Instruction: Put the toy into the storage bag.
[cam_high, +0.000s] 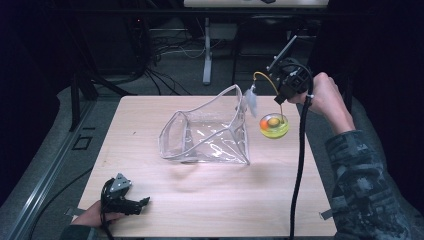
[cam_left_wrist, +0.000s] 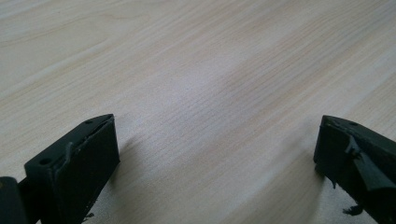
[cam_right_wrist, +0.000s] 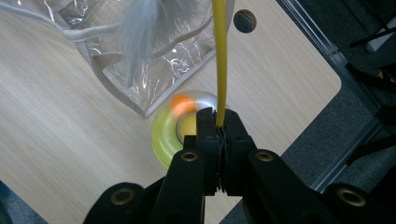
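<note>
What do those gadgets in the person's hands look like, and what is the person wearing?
Both are black. The left gripper has a grey three-cornered plate on top and blocky, scuffed black jaws. The right gripper has slim black jaws on arms with brass-coloured rivets; a thick black cable trails from it. The sleeve is a dark mottled, camouflage-like fabric.

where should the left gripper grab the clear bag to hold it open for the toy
Take the clear bag by the stiff white rim of its mouth, on the side facing the left gripper, coming in low from the front-left. The rim stands up off the table and gives the jaws an edge; the film walls look slack and slippery. The right gripper holds the toy's yellow wand.
</note>
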